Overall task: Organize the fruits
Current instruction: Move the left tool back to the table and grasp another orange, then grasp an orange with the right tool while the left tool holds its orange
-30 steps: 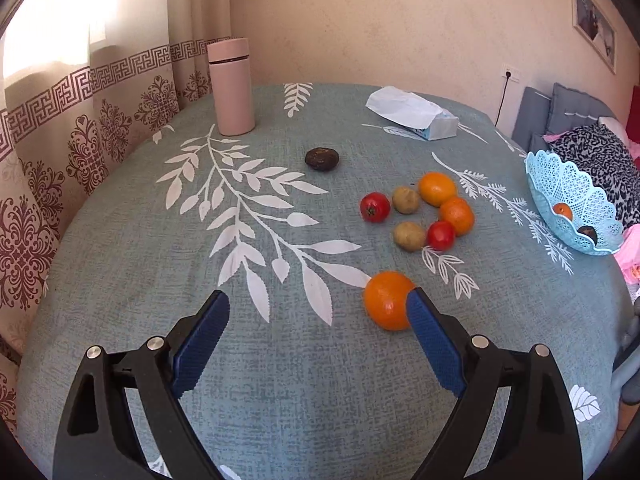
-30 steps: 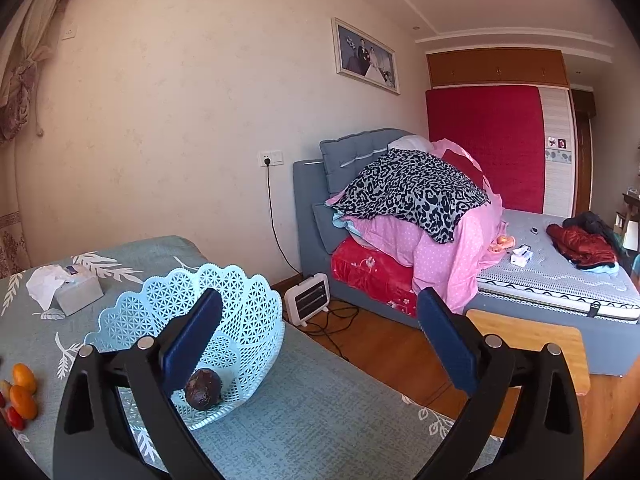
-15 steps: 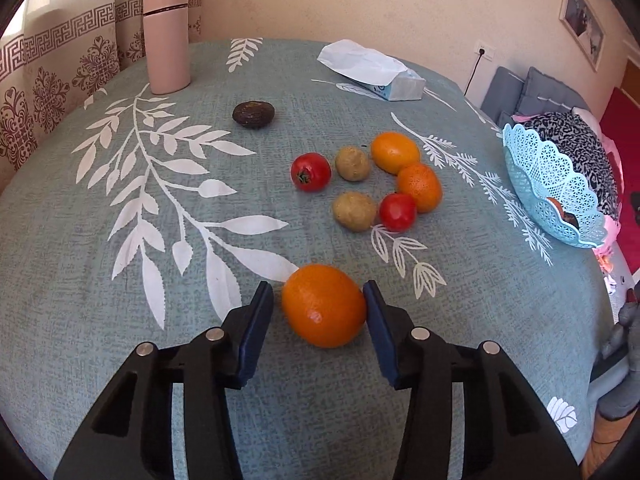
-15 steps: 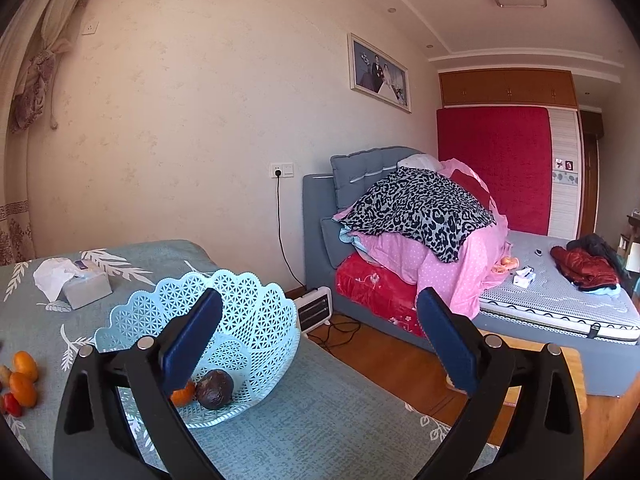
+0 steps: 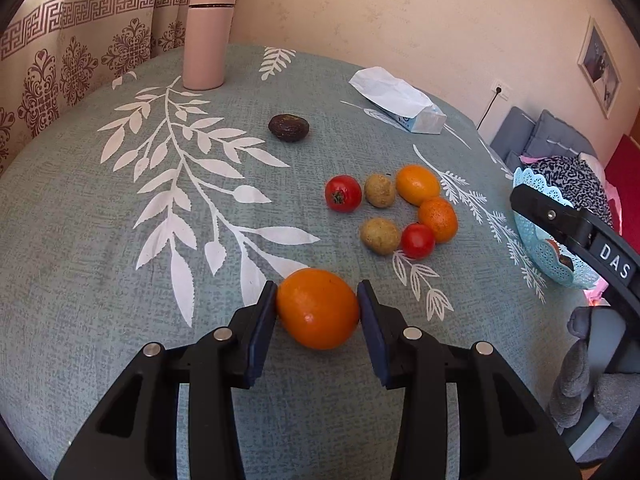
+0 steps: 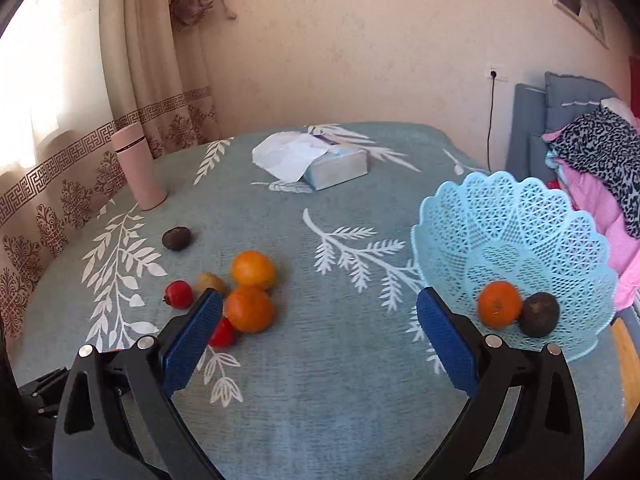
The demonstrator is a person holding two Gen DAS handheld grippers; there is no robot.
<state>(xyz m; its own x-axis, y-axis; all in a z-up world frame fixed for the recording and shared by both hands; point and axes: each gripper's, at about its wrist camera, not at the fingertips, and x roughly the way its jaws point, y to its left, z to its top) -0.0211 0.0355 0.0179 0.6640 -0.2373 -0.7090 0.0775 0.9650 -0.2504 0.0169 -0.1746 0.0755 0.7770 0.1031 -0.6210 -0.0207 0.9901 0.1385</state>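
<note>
The left tool (image 5: 318,308) is closed on the big orange (image 5: 318,307). The orange is pressed by a blue pad on each side and sits at the desk's (image 5: 100,280) near edge, at 6 o'clock in the left view. Whether it is lifted off the cloth cannot be told.

A little way off, at 1 o'clock from the big orange, a small bunch of fruits is seen. In it are two red tomatoes (image 5: 343,193), two brown round fruits (image 5: 380,236) and two small oranges (image 5: 417,185). They lie close together, some touching. A dark fruit (image 5: 288,128) lies alone at 12 o'clock, well apart from the bunch. Past it, at 11 o'clock, a pink bottle (image 5: 209,37) is stood upright near the curtain (image 5: 60,60). A tissue pack (image 5: 400,100) lies at 1 o'clock, near the far edge.

The right tool (image 6: 318,332) is held wide open above the desk, with nothing between its blue pads. At 2 o'clock from it, the blue basket (image 6: 520,220) is seen at the desk's right edge, just beside the right pad. One small orange (image 6: 499,310) and one dark fruit (image 6: 538,314) lie inside it, touching. The fruit bunch is seen at 10 o'clock, partly hidden by the left pad. A bed (image 6: 592,152) with pink and spotted covers is seen behind the basket.
</note>
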